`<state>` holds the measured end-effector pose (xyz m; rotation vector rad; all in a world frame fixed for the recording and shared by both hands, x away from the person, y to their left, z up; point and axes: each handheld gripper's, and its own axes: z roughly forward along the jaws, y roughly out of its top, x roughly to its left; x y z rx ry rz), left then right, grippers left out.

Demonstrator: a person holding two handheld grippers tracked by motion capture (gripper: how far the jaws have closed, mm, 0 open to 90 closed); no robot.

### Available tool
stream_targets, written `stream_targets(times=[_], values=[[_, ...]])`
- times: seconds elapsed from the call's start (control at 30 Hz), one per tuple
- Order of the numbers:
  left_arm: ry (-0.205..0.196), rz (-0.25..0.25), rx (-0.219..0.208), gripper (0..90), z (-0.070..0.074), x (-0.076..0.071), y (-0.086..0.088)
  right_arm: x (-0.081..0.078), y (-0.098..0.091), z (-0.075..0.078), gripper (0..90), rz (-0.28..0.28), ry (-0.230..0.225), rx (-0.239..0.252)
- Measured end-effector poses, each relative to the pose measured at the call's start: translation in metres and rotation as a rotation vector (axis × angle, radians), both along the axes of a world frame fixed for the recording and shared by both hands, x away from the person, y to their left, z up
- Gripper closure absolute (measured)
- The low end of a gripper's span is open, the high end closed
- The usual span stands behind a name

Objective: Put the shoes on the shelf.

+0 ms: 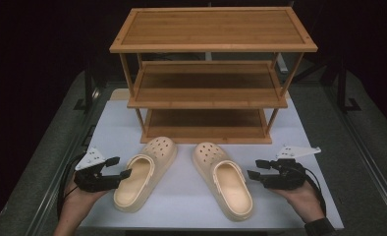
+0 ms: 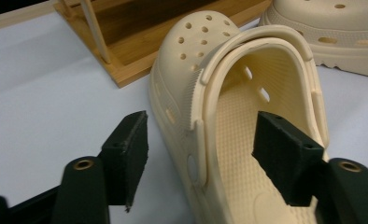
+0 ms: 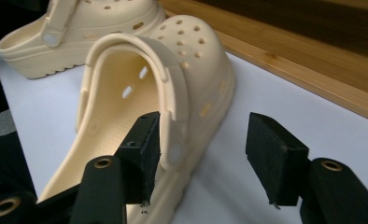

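Two cream clogs [image 1: 145,174] [image 1: 224,179] between left gripper [image 1: 124,167] and right gripper [image 1: 254,168], before wooden rack [image 1: 211,29]

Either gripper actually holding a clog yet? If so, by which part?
Neither. The left gripper straddles the outer side wall of the left cream foam clog; the right gripper straddles the right cream clog's wall. Pads not pressing.

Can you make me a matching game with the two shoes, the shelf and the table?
Things:
1. left clog
2. right clog
3. wooden rack
4. table

Descriptions:
A. white and flat, everything stands on it
B. three brown shelves, none with a shoe on it
C. cream, its side wall between the jaws of the left gripper
D. cream, its side wall between the jaws of the right gripper

Pairs: 1-C, 2-D, 3-B, 4-A
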<state>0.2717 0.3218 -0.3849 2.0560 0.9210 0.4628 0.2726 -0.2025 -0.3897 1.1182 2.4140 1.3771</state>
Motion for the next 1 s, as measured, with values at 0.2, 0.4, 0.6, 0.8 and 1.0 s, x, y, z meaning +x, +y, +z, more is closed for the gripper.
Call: stream_targets(times=[0.2,0.4,0.6,0.8,1.0], values=[[0.002,-0.003,0.01,40.9,0.0,0.006,-0.004,0.008,0.02,0.001,45.0,0.039,-0.003,-0.008],[0.006,0.0,0.005,43.8,-0.003,0.018,-0.009,0.02,0.037,-0.003,47.1,0.06,0.008,-0.023],[0.01,-0.019,0.019,47.4,-0.009,0.027,-0.018,0.029,0.053,-0.007,50.4,0.078,0.011,-0.042],[-0.001,-0.031,0.027,56.8,-0.011,0.031,-0.023,0.032,0.06,-0.01,57.4,0.073,-0.001,-0.082],[-0.006,-0.033,0.045,69.1,-0.009,0.03,-0.025,0.031,0.058,-0.009,64.8,0.075,-0.022,-0.088]])
